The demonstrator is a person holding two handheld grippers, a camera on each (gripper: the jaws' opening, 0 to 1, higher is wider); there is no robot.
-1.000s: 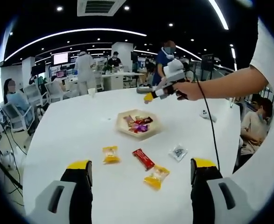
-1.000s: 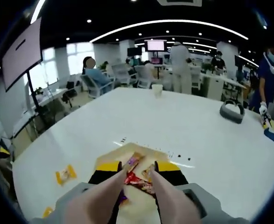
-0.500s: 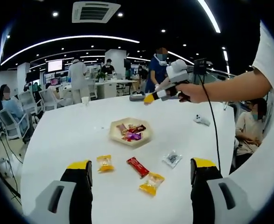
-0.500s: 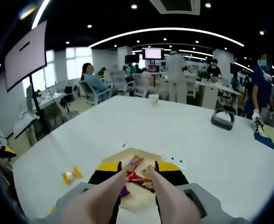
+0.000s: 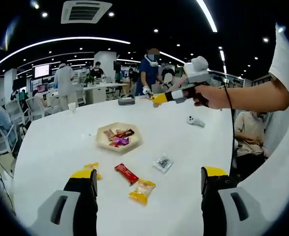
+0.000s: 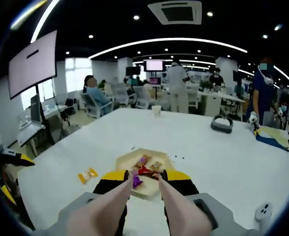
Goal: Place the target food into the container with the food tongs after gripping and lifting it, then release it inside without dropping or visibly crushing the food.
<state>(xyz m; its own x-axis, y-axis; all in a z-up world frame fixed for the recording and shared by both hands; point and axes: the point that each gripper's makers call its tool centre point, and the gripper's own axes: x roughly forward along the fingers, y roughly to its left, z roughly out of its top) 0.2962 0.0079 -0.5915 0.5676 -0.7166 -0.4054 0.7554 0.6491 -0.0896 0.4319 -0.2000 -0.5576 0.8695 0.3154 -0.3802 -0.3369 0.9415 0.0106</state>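
Left gripper [image 5: 144,183] jaws spread wide over wrapped snacks [image 5: 142,190]. Right gripper [image 6: 145,175], holding narrowly parted tongs [image 6: 140,209], hovers with the tray [image 6: 143,173] at 12 o'clock.

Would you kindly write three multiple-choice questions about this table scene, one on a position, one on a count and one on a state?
1. Where do the wrapped snacks already collected lie?
A. in the hexagonal tray
B. in a cup
C. on a chair

2. How many packets lie loose on the table in the left gripper view?
A. one
B. four
C. seven

3. How is the left gripper?
A. shut on a packet
B. open, holding nothing
C. shut on a cable

Answers:
1 A: the tray holds several wrappers.
2 B: a small yellow packet, a red bar, a yellow bag and a clear packet.
3 B: its jaws stand wide apart, with nothing between them.
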